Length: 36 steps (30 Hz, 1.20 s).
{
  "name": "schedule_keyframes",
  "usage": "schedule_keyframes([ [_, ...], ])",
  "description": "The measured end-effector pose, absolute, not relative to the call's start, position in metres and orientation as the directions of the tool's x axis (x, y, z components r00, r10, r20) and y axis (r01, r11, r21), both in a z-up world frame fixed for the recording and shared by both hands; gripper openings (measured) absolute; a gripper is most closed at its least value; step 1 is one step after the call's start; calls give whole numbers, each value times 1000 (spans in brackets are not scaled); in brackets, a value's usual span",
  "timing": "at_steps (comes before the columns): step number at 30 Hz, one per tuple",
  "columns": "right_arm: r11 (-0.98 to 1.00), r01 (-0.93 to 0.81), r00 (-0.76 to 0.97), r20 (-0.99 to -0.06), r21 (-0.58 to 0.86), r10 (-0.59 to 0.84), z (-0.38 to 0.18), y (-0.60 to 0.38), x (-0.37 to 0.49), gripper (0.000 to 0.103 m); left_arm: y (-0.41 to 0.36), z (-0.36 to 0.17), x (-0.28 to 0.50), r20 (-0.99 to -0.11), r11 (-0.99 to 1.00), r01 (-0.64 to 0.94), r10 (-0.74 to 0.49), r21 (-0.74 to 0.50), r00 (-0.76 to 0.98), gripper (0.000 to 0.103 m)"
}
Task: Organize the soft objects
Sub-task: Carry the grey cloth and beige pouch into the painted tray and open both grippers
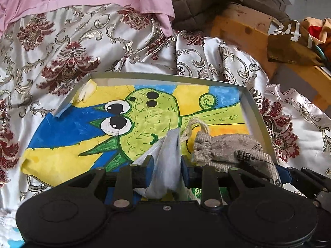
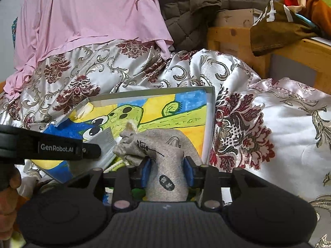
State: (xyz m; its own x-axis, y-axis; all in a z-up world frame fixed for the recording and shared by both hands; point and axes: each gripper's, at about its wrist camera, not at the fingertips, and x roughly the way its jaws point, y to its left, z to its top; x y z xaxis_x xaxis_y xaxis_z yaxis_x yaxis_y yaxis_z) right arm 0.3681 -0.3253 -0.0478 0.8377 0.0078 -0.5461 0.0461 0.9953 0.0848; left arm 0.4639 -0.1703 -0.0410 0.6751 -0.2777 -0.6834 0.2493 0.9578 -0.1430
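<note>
- Brocade bedspread (image 1: pixel 82 47) fills my left view under a painted tray (image 1: pixel 256 111); my left gripper (image 1: pixel 166 165) pinches a grey cloth (image 1: pixel 167 157), its lower end hidden.
- Right view: wooden frame (image 2: pixel 233 39) far right; my right gripper (image 2: pixel 167 170) clamps the burlap pouch (image 2: pixel 165 144) over the tray's near-right corner.

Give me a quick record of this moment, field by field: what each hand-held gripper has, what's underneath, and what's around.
left hand-held gripper: shut on pale blue-grey cloth
right hand-held gripper: shut on linen drawstring pouch
pouch marks: black printed characters; cream cord at its gathered neck
beneath: shallow white tray lined with a green cartoon cactus painting
tray rests on: floral satin bedspread
behind: pink sheet, brown quilted jacket, wooden frame
</note>
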Motion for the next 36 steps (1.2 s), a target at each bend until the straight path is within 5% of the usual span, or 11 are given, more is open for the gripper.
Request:
schedule_keyframes([
  [12, 996, 51, 870, -493, 71, -9, -14, -332, 336, 76, -160, -13, 438, -638, 963, 231, -263, -136, 724, 66],
  [23, 994, 43, 919, -394, 96, -1, 33, -323, 270, 95, -126, 28, 365, -522, 955, 237, -295, -175, 801, 79],
  [36, 997, 24, 976, -217, 70, -8, 67, -279, 170, 103, -70, 64, 252, -341, 956, 241, -285, -166, 896, 98],
])
